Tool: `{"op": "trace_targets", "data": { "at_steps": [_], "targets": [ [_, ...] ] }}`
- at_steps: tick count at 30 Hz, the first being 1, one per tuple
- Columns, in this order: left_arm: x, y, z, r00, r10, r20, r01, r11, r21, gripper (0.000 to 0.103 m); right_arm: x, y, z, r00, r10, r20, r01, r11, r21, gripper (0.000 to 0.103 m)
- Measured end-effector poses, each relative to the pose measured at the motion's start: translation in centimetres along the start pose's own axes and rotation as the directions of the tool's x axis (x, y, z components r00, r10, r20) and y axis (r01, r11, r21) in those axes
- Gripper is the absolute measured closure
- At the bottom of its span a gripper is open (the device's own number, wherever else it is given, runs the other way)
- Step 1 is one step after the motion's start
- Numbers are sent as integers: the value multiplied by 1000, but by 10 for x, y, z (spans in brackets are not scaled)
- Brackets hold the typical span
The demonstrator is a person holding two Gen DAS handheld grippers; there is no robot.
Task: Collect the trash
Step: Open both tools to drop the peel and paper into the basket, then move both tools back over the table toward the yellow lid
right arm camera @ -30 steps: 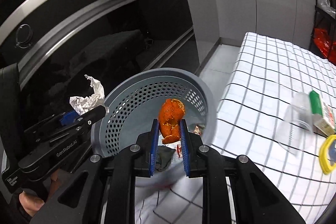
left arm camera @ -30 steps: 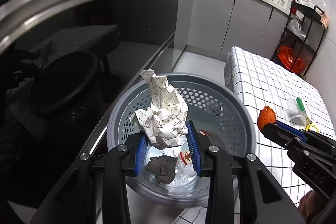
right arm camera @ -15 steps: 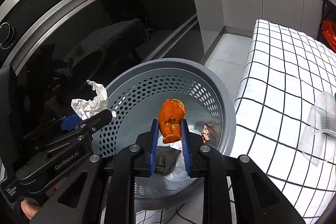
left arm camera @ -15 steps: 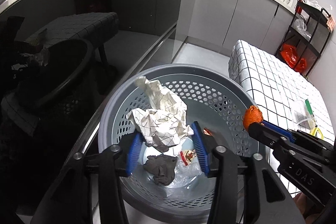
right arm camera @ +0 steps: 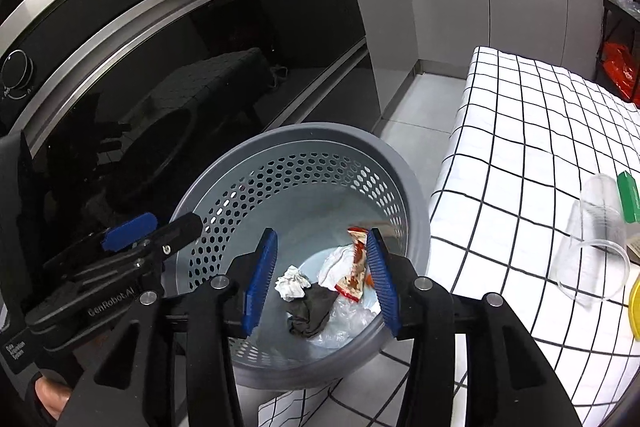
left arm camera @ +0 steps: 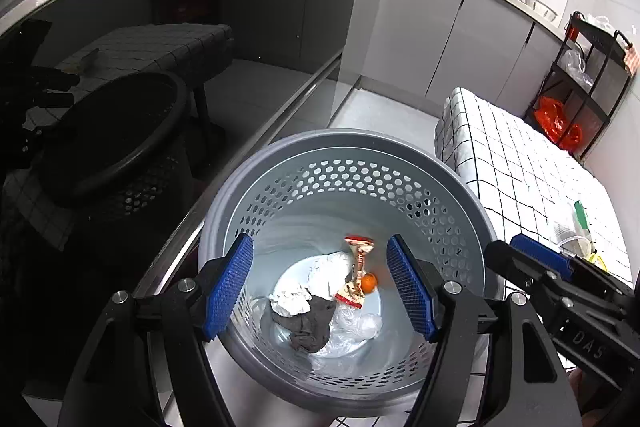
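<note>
A grey perforated waste basket [left arm camera: 280,163] [right arm camera: 408,179] stands on the floor beside the table. On its bottom lie crumpled white paper [left arm camera: 290,301] [right arm camera: 293,287], a dark rag [left arm camera: 310,325] [right arm camera: 310,309], a red wrapper [left arm camera: 358,267] [right arm camera: 356,267], clear plastic and orange peel [left arm camera: 369,282]. My left gripper [left arm camera: 320,287] hovers over the basket, jaws opening, nothing between them. My right gripper [right arm camera: 322,279] hangs over it too, jaws opening and empty. Each gripper shows at the edge of the other's view.
A table with a white checked cloth [right arm camera: 540,131] stands right of the basket; on it lie a clear plastic cup [right arm camera: 596,239], a green-capped item [right arm camera: 628,195] and a yellow object [right arm camera: 634,303]. A dark glass oven front [right arm camera: 180,87] is to the left. A black shelf rack [left arm camera: 580,75] stands behind.
Both grippers opened over the basket. The crumpled paper fell from the left one and the orange peel from the right one; both now lie on the basket's bottom.
</note>
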State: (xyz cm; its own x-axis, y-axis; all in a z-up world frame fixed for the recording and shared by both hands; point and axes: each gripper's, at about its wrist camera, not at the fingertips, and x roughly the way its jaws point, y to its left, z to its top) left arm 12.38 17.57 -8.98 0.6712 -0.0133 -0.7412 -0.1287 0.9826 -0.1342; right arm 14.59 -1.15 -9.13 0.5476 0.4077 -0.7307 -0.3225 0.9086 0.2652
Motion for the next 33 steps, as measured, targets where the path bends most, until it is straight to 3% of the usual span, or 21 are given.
{"op": "trace_targets", "data": {
  "at_steps": [33],
  "targets": [
    [-54, -9, -6, 999, -9, 47, 8, 1000, 27, 31, -51, 7, -9, 998, -13, 65, 12, 1000, 10, 57]
  ]
}}
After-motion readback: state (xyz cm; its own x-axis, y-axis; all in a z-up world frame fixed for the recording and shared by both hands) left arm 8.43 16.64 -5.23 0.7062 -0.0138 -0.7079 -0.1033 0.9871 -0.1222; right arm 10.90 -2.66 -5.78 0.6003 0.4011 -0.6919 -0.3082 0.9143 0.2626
